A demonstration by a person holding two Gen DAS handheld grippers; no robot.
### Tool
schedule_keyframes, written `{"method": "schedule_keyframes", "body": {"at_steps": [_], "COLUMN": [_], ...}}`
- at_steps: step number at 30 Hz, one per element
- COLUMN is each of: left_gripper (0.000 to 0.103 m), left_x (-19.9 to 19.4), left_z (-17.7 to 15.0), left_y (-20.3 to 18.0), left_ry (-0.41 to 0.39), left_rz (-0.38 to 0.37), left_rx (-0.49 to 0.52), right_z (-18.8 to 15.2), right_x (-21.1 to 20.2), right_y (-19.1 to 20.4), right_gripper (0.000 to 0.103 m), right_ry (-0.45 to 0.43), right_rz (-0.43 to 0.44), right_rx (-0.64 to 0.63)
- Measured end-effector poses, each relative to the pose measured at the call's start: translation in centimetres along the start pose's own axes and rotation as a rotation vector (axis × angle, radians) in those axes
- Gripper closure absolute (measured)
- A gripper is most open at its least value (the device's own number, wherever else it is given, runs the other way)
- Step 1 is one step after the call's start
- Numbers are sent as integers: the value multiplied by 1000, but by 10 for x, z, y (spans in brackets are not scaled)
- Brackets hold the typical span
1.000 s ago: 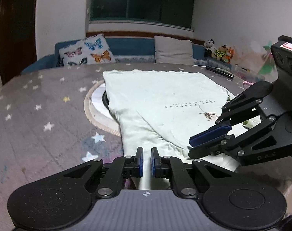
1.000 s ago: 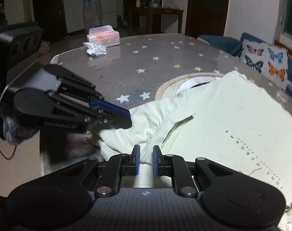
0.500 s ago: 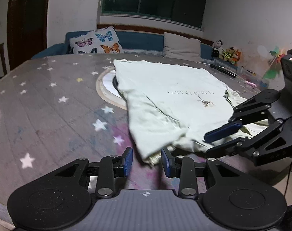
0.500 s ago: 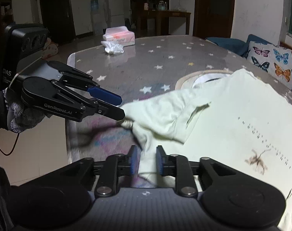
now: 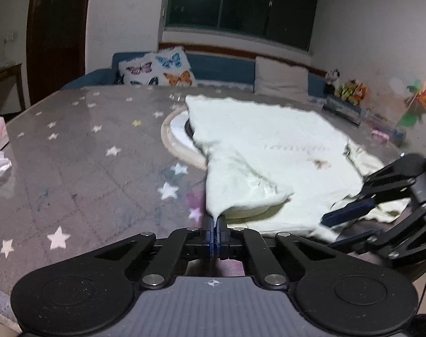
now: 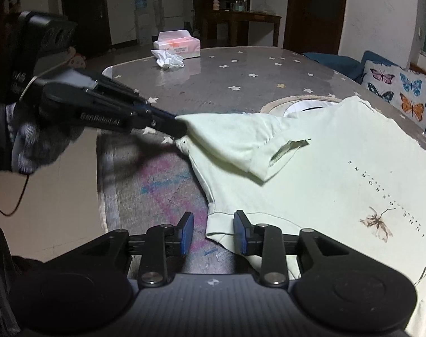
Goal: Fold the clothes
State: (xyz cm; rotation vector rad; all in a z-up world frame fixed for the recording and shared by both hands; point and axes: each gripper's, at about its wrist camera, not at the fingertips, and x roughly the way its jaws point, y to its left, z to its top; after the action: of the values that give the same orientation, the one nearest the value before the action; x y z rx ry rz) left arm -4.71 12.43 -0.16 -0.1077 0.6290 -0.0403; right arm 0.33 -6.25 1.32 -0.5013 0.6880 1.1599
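A pale green T-shirt (image 5: 269,146) with small print lies spread on the star-patterned table (image 5: 86,168); it also shows in the right wrist view (image 6: 339,174). My left gripper (image 5: 215,221) is shut on the shirt's near left shoulder edge and holds it lifted off the table; it shows from the side in the right wrist view (image 6: 179,129). The sleeve (image 6: 272,151) lies folded over onto the shirt body. My right gripper (image 6: 213,230) is open, its jaws on either side of the shirt's near corner (image 6: 215,224). It shows at the right edge of the left wrist view (image 5: 350,221).
A round cream mat (image 5: 176,143) lies under the shirt's far left side. A tissue box (image 6: 176,43) and a crumpled tissue (image 6: 168,59) sit at the table's far end. A sofa with a butterfly cushion (image 5: 159,68) stands behind the table.
My left gripper opened half a second ago, then shut again on the shirt's edge and lifted it. My right gripper opened wider and now straddles the shirt's near corner.
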Motion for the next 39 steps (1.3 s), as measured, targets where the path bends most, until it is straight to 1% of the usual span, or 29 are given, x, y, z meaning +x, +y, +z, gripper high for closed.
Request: {"method": "schedule_keyframes", "body": {"at_steps": [1, 4, 7, 9, 12, 13, 15, 16, 19, 23, 27, 30, 32, 34, 36, 39], "left_gripper": [101, 101, 100, 96, 95, 90, 83, 83, 83, 83, 83, 83, 83, 83, 83, 83], "left_x": [3, 5, 4, 3, -3, -7, -13, -17, -22, -7, 19, 36, 41, 38, 35, 31], "left_z": [-2, -3, -2, -1, 0, 1, 3, 4, 12, 25, 30, 25, 18, 15, 14, 14], "left_y": [0, -7, -7, -7, -7, -7, -8, -9, -16, -27, -32, -36, -38, -41, -42, -41], "left_ry": [13, 10, 12, 16, 14, 10, -4, -15, -50, -66, -38, 1, 15, 2, 4, 7], "left_rz": [4, 24, 22, 29, 40, 43, 47, 46, 21, -23, -56, -81, -80, -75, -81, -81], "left_rx": [6, 57, 64, 72, 88, 96, 121, 137, 176, 210, 213, 240, 273, 312, 323, 341], "right_z": [0, 2, 9, 14, 17, 17, 14, 14, 11, 7, 2, -6, -13, -23, -33, -51], "right_x": [0, -2, -3, -1, 11, 15, 15, 13, 4, -7, -20, -32, -41, -52, -65, -84], "right_y": [1, 4, 5, 6, 9, 10, 12, 12, 8, 3, -2, -8, -14, -21, -30, -45], "right_gripper": [71, 71, 71, 70, 70, 69, 67, 67, 68, 67, 67, 67, 67, 67, 66, 61], "right_ry": [2, 9, -11, -27, -14, -5, -3, -5, -17, -32, -46, -54, -56, -59, -63, -65], "right_rz": [-2, 0, 6, 9, 28, 32, 34, 36, 47, 40, 7, -27, -58, -102, -152, -247], "right_rx": [-9, -26, -35, -39, -37, -41, -49, -44, -9, 29, 67, 108, 145, 187, 235, 297]}}
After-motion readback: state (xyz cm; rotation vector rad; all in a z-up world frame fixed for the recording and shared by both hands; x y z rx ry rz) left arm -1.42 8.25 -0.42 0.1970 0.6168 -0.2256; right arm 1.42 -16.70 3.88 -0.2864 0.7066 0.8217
